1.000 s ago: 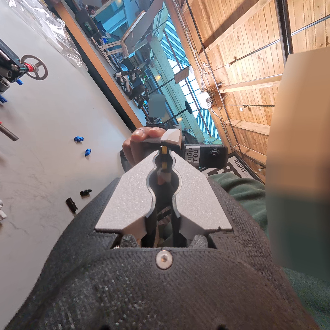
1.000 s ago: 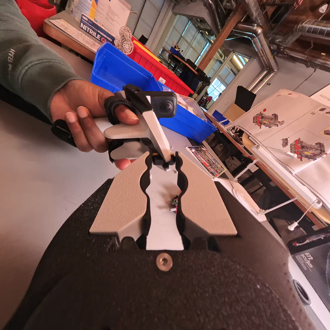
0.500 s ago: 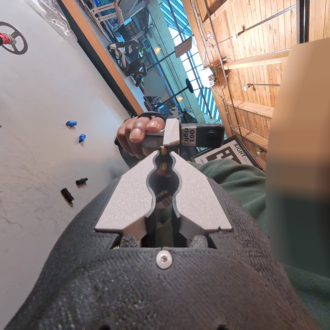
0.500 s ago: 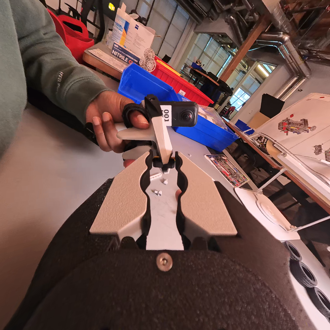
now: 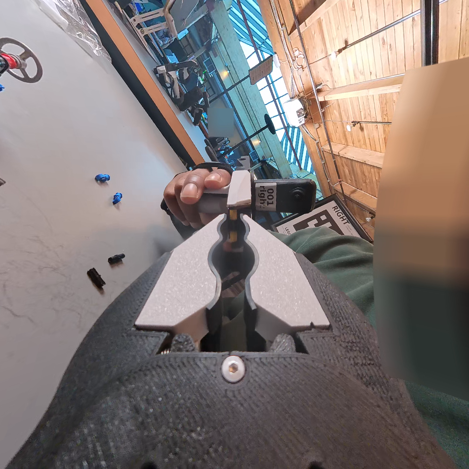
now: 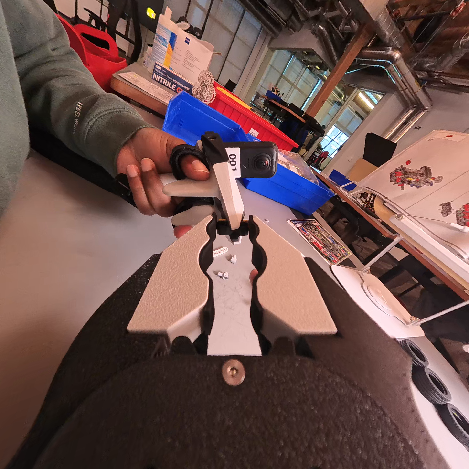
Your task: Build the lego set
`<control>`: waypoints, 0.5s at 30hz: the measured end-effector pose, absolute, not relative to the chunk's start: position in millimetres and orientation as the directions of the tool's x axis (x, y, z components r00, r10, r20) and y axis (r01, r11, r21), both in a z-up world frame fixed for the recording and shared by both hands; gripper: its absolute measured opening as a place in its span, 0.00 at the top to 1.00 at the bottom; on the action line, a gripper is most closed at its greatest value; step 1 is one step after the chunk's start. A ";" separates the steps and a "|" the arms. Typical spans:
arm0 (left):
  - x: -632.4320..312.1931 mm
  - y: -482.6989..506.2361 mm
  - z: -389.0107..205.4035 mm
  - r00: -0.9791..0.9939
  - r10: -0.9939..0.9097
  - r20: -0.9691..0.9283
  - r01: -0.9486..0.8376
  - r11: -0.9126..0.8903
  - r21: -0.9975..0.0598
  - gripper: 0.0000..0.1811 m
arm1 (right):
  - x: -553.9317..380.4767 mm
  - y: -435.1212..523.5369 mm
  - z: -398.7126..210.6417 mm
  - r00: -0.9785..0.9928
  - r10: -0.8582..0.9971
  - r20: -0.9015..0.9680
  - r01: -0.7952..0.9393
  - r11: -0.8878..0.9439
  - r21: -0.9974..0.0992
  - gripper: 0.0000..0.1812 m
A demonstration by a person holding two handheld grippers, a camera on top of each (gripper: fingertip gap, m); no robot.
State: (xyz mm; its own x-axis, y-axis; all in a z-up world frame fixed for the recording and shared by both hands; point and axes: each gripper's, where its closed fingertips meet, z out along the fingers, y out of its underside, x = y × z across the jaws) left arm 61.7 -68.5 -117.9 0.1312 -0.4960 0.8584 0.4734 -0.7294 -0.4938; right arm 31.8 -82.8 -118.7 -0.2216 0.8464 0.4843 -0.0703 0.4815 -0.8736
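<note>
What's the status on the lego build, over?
Left gripper shut on black-and-yellow lego piece. Right gripper shut on same piece, tips meeting above table. Loose pins lie clear.

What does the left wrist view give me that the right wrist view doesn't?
Only the left wrist view shows the two blue pins and two black pins loose on the grey table, plus a grey wheel at the left edge.

Only the right wrist view shows the blue bin, the red bin, the open instruction book, black tyres and small grey parts on the table.

Both show the left gripper and right gripper meeting tip to tip on a small black and yellow piece.
</note>
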 end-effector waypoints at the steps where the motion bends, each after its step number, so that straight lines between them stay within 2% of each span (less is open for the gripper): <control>1: 61.6 -68.4 -118.3 0.134 -0.495 0.858 0.473 -0.729 -0.494 0.97 | 31.4 -82.6 -119.2 -0.220 0.846 0.485 -0.067 0.483 -0.873 0.87; 15: 62.1 -69.2 -118.4 0.131 -0.499 0.856 0.470 -0.730 -0.497 0.97 | 30.8 -83.2 -120.3 -0.221 0.848 0.482 -0.064 0.481 -0.875 0.87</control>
